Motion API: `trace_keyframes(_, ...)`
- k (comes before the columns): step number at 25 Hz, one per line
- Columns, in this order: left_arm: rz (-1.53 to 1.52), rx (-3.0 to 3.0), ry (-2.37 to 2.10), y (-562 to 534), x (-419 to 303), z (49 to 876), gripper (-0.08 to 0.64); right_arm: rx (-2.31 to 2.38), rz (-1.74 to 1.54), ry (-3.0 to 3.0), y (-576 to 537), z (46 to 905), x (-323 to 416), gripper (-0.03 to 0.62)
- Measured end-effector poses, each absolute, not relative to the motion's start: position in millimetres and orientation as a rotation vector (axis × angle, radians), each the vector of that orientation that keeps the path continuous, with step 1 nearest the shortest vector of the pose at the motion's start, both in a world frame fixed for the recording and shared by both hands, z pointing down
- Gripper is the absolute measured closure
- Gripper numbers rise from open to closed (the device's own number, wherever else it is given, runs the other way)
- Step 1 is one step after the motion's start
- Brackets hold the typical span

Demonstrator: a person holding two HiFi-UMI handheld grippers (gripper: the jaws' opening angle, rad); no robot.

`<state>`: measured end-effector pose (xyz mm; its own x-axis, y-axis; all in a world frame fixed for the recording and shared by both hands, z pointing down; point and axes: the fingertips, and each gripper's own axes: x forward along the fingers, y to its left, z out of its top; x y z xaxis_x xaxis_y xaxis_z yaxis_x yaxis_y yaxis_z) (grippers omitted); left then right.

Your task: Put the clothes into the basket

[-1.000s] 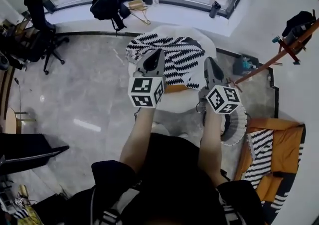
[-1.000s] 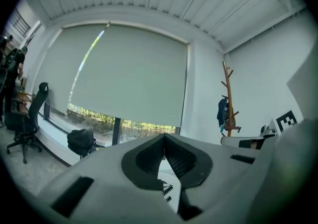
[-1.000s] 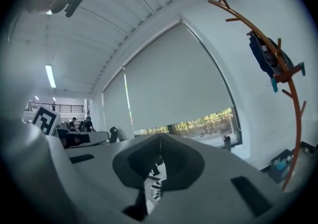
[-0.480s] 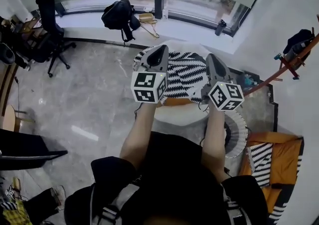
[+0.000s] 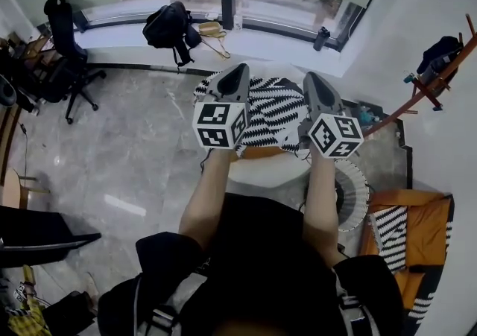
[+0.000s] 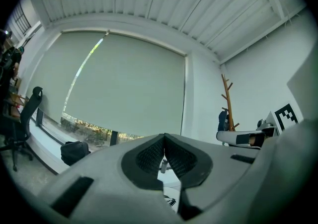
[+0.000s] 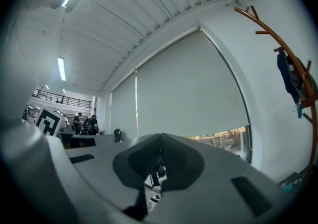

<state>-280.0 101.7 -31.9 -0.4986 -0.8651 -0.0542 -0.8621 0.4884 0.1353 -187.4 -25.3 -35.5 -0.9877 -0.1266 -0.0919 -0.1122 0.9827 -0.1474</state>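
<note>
Both grippers have come up since a second ago: they sat low over the cloth then, and now they are held higher and level, side by side, pointing toward the window. The left gripper [image 5: 240,68] has its jaws pressed together, and its own view shows nothing caught between them, only the blind and the sill beyond. The right gripper [image 5: 311,75] is the same, jaws closed with nothing in them. From where I stand, the zebra-striped garment [image 5: 272,107] lies spread on the round white counter [image 5: 272,170], under and between the two grippers, with an orange edge showing at its near side. It does not look lifted. The white slatted basket [image 5: 359,193] stands on the floor by the person's right arm, just off the counter's edge. Its inside is dark and partly hidden by that arm, so I cannot tell whether anything lies in it. Further right on the floor is a heap of orange and striped cloth [image 5: 406,232], beside the basket and not in it. As I judge it, the job is not finished: the garment on the counter at least remains outside the basket, and neither gripper has hold of any clothing.
</note>
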Motion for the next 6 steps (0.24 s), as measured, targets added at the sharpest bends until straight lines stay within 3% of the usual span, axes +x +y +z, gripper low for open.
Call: trace_keyframes(6,-0.254,1.574,-2.680,93.8,-283.5,-35.2,0.551,-0.170,-0.196,3.021,-30.1,-45.1,-189.9,0.581)
